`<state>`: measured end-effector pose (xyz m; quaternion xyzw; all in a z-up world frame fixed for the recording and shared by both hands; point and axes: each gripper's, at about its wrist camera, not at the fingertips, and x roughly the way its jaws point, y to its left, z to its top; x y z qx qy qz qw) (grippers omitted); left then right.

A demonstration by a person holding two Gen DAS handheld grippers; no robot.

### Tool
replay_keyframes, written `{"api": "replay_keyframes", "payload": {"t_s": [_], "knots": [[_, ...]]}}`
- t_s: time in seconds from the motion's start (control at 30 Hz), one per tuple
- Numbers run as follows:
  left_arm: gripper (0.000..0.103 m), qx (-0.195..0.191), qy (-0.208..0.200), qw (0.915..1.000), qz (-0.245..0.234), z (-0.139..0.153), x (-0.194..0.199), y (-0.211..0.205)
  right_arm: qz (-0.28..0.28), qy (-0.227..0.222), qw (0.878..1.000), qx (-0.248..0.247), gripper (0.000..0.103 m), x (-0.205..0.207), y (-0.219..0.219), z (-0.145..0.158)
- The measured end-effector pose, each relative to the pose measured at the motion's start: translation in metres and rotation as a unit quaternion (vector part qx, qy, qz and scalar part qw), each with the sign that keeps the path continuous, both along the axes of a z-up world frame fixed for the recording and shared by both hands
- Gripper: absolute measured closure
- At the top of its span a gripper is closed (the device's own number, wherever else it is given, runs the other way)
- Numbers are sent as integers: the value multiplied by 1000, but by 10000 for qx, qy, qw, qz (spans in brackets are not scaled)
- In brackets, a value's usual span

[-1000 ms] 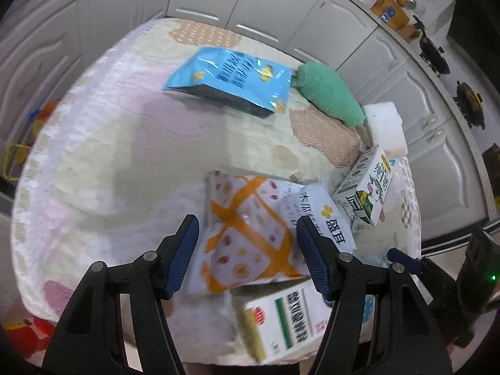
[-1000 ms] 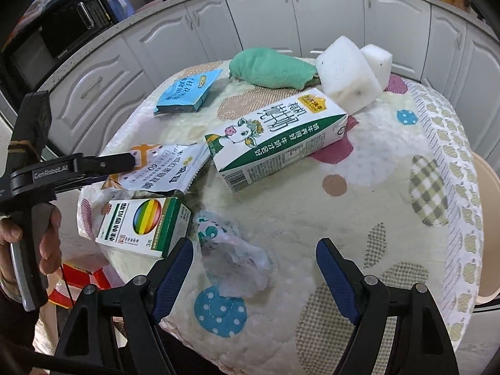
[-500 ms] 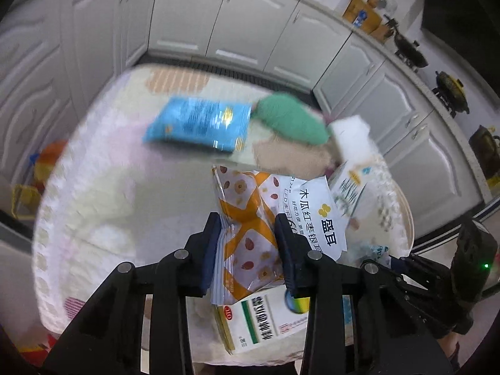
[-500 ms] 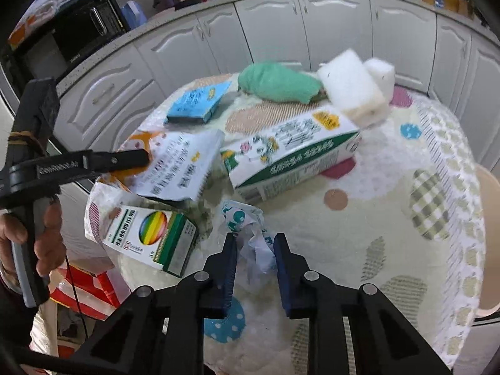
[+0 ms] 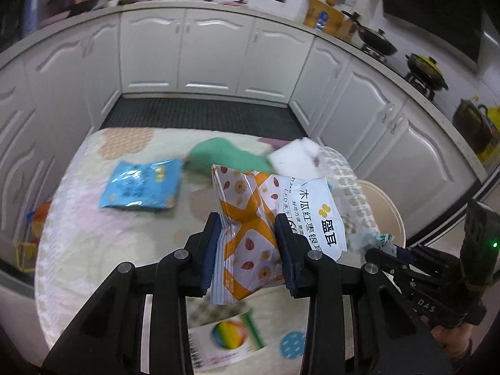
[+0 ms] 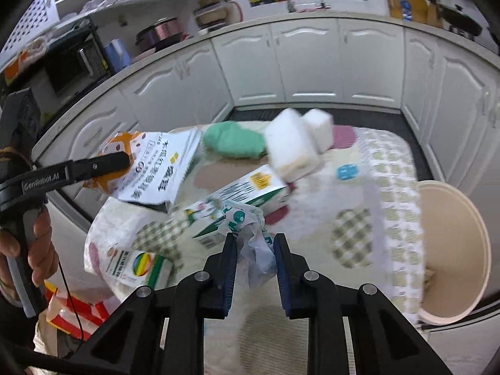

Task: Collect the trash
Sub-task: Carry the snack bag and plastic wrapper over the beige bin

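Above table [image 5: 93, 234], snack bag [image 5: 250, 234] gripped, wrapper [image 6: 254, 243] pinched

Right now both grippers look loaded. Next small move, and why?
Probably carry both loads toward the beige bin beside the table. The left gripper grips the orange snack bag, the right gripper grips the crumpled wrapper, both raised off the tablecloth.

Open tablecloth [image 6: 353, 215] right of milk carton [image 6: 247, 200]; white sponges [image 6: 293, 153] behind.
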<state>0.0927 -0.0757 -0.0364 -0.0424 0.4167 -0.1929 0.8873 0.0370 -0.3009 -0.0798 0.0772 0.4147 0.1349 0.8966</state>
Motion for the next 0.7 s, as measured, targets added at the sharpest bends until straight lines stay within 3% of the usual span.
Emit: {"api": "replay_keyframes", "payload": {"t_s": [0.7], "knots": [[70, 286, -73, 9964, -795, -10, 22, -152, -1352, 33, 9908, -41, 81, -9, -132, -1]]}}
